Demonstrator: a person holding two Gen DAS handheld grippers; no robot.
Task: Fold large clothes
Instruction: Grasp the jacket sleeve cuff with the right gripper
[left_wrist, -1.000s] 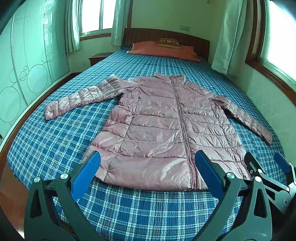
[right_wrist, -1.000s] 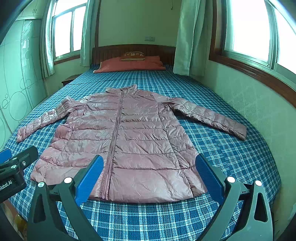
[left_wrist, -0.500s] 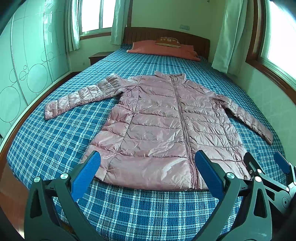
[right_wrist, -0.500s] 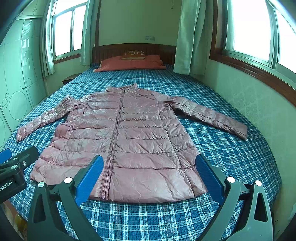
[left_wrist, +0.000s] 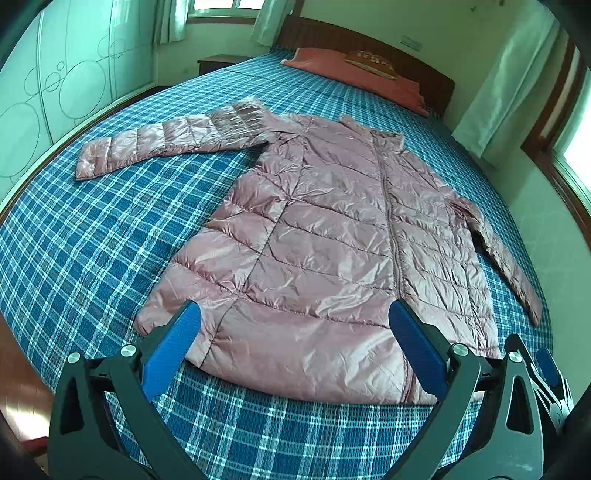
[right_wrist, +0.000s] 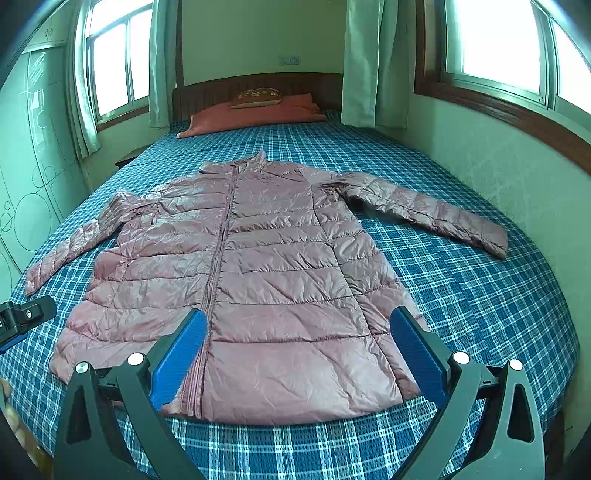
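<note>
**Left gripper swings low and left; jacket lies untouched**

Your left gripper (left_wrist: 293, 349) has tilted and dropped closer to the bed (left_wrist: 85, 236) since a second ago: its view now rolls, with the headboard (left_wrist: 369, 48) sliding toward the upper right and the jacket (left_wrist: 332, 243) running diagonally across the frame. Your right gripper (right_wrist: 295, 350) has eased only slightly forward, and its view is nearly as it was. Both pairs of blue fingers stand spread wide, holding nothing, poised above the near hem.

The pink quilted jacket (right_wrist: 258, 266) has not moved. It lies flat, front up and zipped, in the middle of the blue plaid bed, collar toward the red pillow (right_wrist: 255, 114), hem toward you, with both sleeves stretched out to the sides. The shiny fabric shows light creases, mostly in the lowest panel.
</note>
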